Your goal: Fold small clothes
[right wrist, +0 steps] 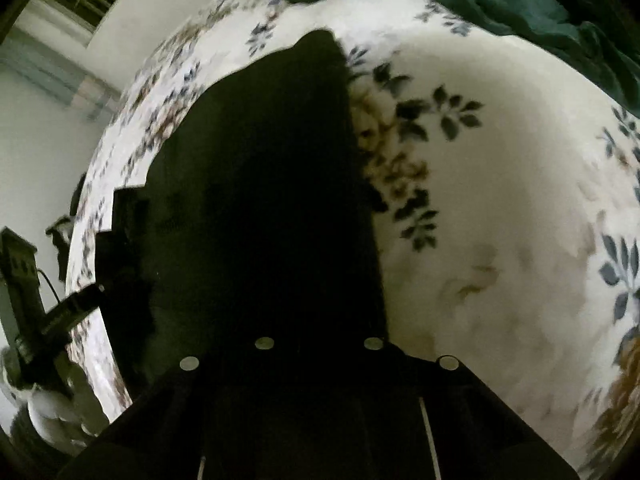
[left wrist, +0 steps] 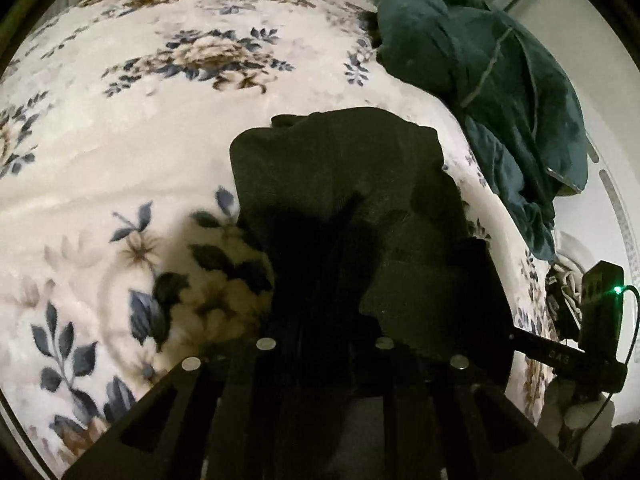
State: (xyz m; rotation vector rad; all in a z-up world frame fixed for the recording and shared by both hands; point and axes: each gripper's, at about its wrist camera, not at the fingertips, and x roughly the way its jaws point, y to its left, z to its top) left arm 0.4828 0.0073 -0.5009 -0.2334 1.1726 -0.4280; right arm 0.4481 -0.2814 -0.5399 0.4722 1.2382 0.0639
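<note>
You're gripping black garment (left wrist: 340,184) on floral bed blanket (left wrist: 120,152), left tongs (left wrist: 320,280) and right tongs (right wrist: 316,280) both clenching near edge. Mid-fold, looks like. Next move probably needing lifting evenly, laying edge across.

The small garment (left wrist: 340,184) is black or very dark, of a soft knit-looking cloth, and lies on a white bed cover printed with blue and brown flowers (left wrist: 120,152). In the left wrist view it is bunched and partly doubled over, with a squarish upper edge and one layer lapping over another. In the right wrist view (right wrist: 272,184) it rises to a blunt peak; its folds are too dark to tell.
</note>
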